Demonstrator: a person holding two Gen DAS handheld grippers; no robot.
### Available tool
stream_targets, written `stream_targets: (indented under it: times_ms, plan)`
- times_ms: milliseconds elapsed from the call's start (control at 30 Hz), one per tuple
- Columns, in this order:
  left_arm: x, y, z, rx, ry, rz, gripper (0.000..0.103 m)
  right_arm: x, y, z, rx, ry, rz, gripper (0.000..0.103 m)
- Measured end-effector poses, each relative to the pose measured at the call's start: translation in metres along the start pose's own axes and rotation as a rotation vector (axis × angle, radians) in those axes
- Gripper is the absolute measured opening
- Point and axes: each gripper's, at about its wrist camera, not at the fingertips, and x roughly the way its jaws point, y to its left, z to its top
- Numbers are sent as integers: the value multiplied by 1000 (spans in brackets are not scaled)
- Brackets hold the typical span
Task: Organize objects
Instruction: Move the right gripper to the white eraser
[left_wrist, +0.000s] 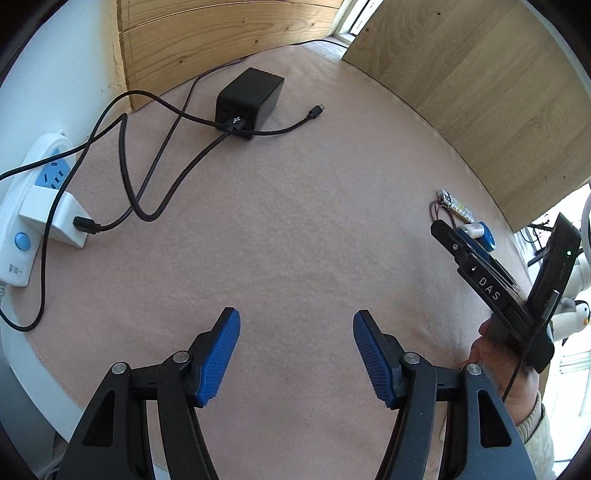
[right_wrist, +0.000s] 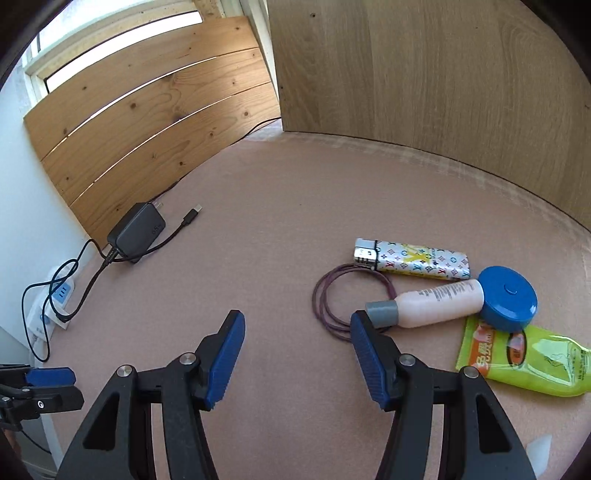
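A pinkish-beige cloth-covered tabletop carries a black box-shaped power adapter with black cables at centre left of the right wrist view. At centre right lie a patterned lighter, a purple cord loop, a small pink bottle, a blue round case touching the bottle, and a yellow-green sachet.

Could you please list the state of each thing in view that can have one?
Left gripper: open, empty.
Right gripper: open, empty.
Black charger: unplugged, prongs out.
USB-C cable end: loose on the mat.
Small bottle: capped, lying down.
Lighter: lying flat.
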Motion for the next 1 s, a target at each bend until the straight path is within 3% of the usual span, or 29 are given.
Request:
stream_targets:
  times_ms: [333, 667, 900, 933, 967, 1000]
  plan:
    - [25, -67, 21, 137, -27, -41, 68, -25, -48, -14, 49, -5, -86, 56]
    - [89, -165, 61, 275, -30, -100, 68, -87, -63, -67, 16, 6, -146, 56]
    - [111, -206, 68, 349, -47, -125, 68, -127, -89, -104, 55, 9, -262, 56]
    - [112, -208, 69, 360, -47, -127, 60, -127, -95, -107, 61, 17, -266, 57]
    - [113, -209, 69, 370, -51, -112, 45, -127, -101, -109, 66, 26, -264, 57]
    - [114, -209, 68, 373, -57, -94, 36, -126, -105, -110, 64, 33, -262, 57]
